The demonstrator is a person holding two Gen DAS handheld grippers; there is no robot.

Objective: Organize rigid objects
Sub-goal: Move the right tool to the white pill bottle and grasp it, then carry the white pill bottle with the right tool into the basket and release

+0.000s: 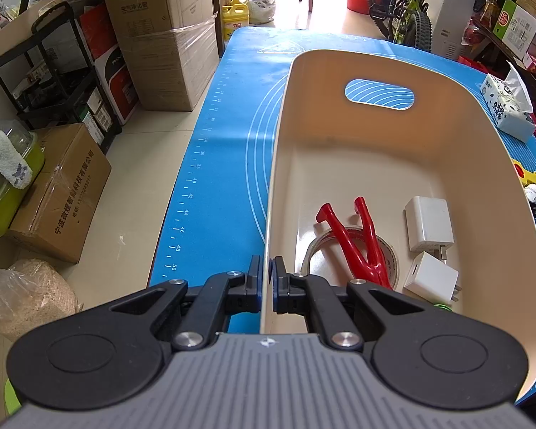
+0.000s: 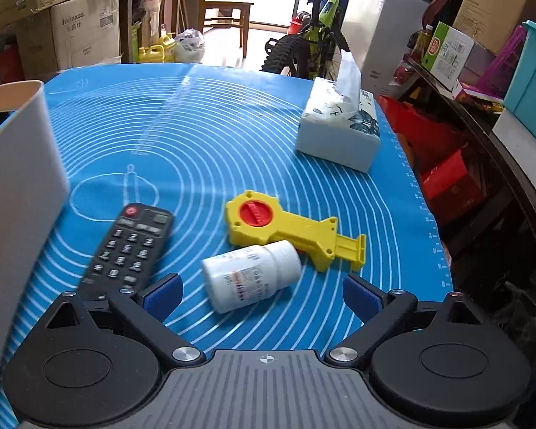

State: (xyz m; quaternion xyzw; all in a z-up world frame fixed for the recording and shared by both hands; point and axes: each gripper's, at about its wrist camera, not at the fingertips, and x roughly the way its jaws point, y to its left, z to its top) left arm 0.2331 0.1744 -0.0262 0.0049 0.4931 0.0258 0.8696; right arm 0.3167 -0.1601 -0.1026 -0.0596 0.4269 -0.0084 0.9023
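While the left gripper (image 1: 267, 282) pinches the bin (image 1: 280, 150) wall near its corner, the right gripper (image 2: 262, 295) hovers spread over the bottle (image 2: 250, 277) lying on the tabletop (image 2: 196, 136); closing on it looks next.

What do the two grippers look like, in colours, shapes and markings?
Both look identical. The left gripper and the right gripper have black linkage arms with silver screws, two round black discs at the base, and a grey ribbed body with a small crosshair mark. The fingertips carry blue pads. No cables or sleeves are visible.
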